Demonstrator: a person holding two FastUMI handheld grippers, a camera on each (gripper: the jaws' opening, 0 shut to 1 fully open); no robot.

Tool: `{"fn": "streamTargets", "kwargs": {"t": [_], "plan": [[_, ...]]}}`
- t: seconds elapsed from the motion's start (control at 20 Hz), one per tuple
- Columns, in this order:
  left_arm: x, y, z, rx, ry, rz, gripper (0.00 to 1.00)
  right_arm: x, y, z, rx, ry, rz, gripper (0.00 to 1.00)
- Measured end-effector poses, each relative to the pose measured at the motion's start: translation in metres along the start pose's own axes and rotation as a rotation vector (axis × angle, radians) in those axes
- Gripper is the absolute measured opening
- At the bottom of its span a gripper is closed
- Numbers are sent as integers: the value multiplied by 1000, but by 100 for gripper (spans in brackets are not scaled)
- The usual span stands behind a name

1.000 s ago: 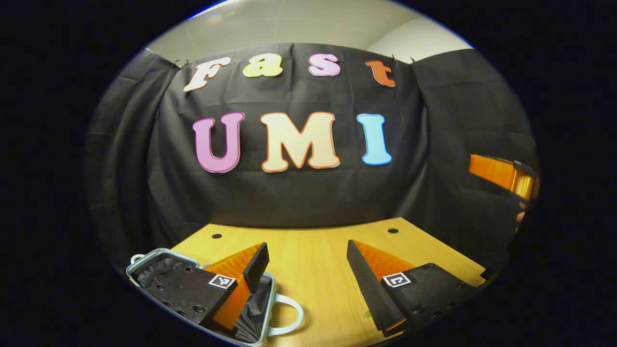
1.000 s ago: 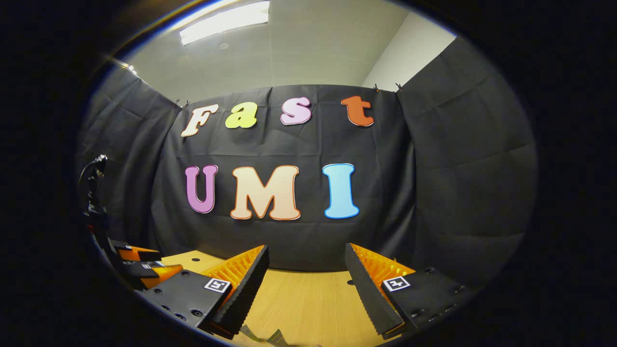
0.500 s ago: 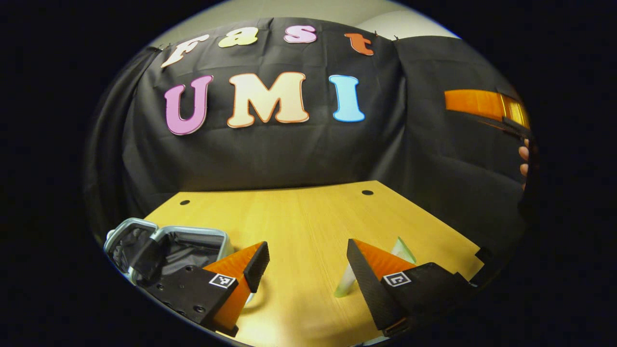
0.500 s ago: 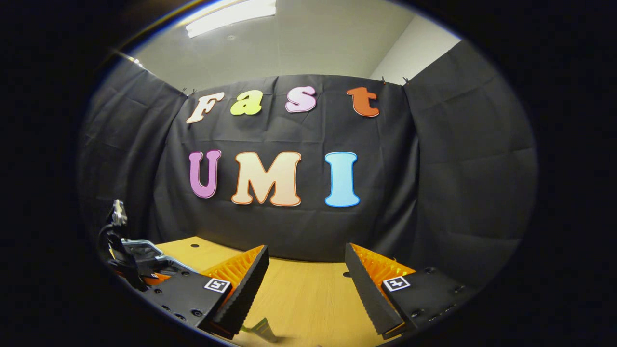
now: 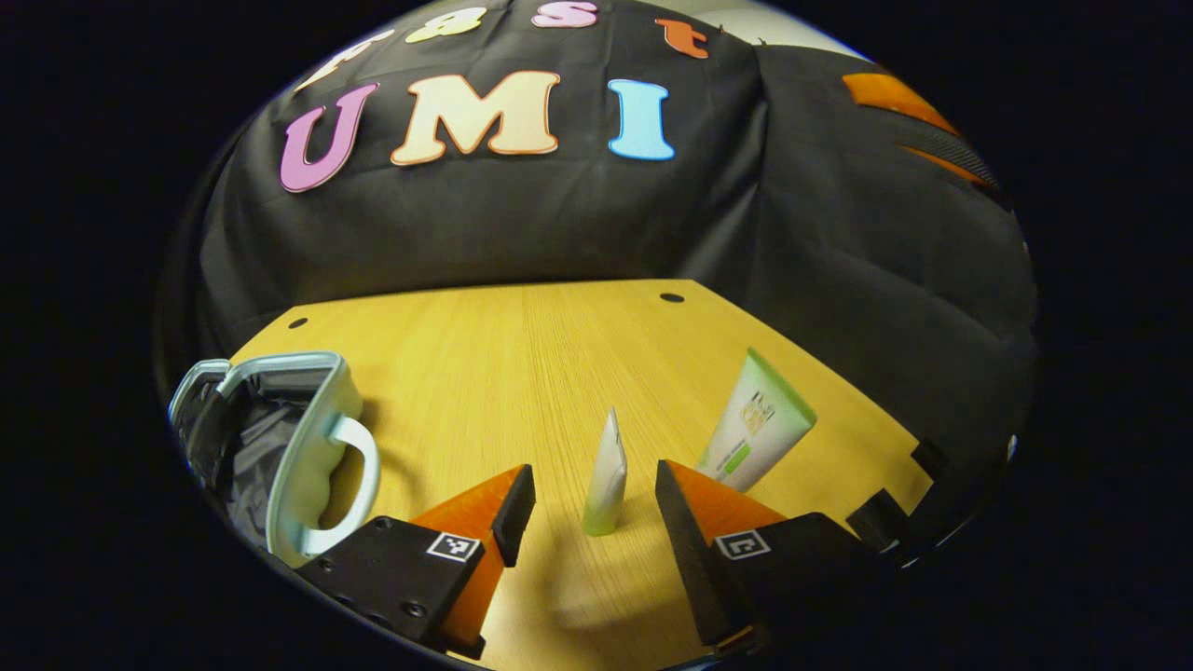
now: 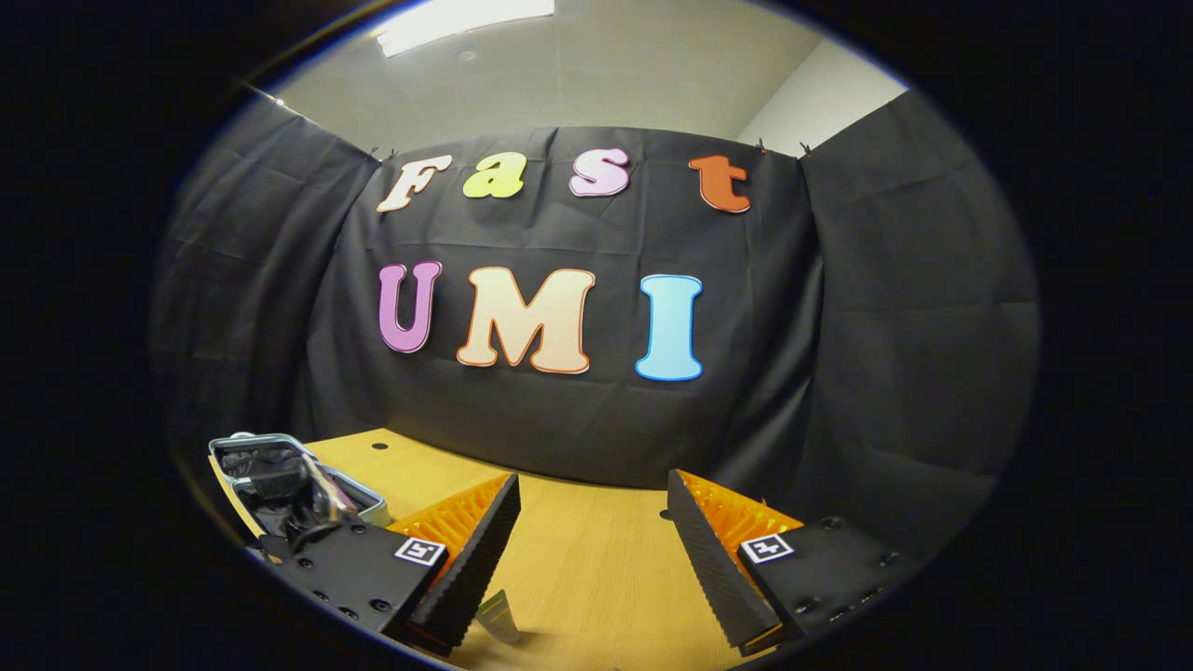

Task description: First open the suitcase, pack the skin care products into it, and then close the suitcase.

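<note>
Down on the wooden table (image 5: 522,363), the left gripper (image 5: 587,503) hovers with its fingers spread wide apart, holding nothing. Between them, a little farther off, a slim white tube (image 5: 606,475) with a pale green cap stands upright on its cap end, touching neither finger. Just to the right of it and slightly farther away, a larger white-and-green tube (image 5: 757,421) stands cap down, leaning a little, with its flat crimped end up. At the left of the left gripper view the light blue suitcase (image 5: 312,438) lies open, its dark lining showing and its handle turned toward the middle of the table; it sits well apart from both tubes. High at the right edge of that view a part of the other gripper shows against the black cloth wall (image 5: 559,224). In the right gripper view, the right gripper (image 6: 590,550) is held above the table with its fingers likewise apart and empty. The open suitcase (image 6: 280,480) sits at the far left there, and the crimped end of a tube (image 6: 497,617) peeks out beside the left finger.
</note>
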State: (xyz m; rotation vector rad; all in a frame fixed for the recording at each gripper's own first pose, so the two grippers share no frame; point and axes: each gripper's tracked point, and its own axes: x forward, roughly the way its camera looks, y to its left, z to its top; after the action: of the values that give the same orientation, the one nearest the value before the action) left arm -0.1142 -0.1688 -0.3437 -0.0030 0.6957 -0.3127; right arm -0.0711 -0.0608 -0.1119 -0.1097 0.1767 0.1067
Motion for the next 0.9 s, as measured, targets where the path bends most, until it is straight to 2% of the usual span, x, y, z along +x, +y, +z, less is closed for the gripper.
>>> {"fn": "streamTargets", "kwargs": {"t": [0.1, 0.2, 0.25, 0.35, 0.55, 0.9], "plan": [[9, -2, -9, -2, 14, -4, 67, -5, 2, -1, -21, 1, 5, 98], [15, -4, -20, -12, 40, -7, 53, -7, 6, -7, -24, 10, 14, 99], [18, -6, -23, -14, 55, -13, 37, -8, 9, -11, -21, 17, 20, 99], [21, -9, -21, -16, 62, -37, 20, -9, 15, -18, -14, 28, 33, 99], [13, -3, -5, -22, 77, -36, 12, -9, 32, -48, 11, 65, 67, 99], [-35, 19, 48, 15, 36, 5, 12, -1, 63, -138, 67, 221, 114, 99]]}}
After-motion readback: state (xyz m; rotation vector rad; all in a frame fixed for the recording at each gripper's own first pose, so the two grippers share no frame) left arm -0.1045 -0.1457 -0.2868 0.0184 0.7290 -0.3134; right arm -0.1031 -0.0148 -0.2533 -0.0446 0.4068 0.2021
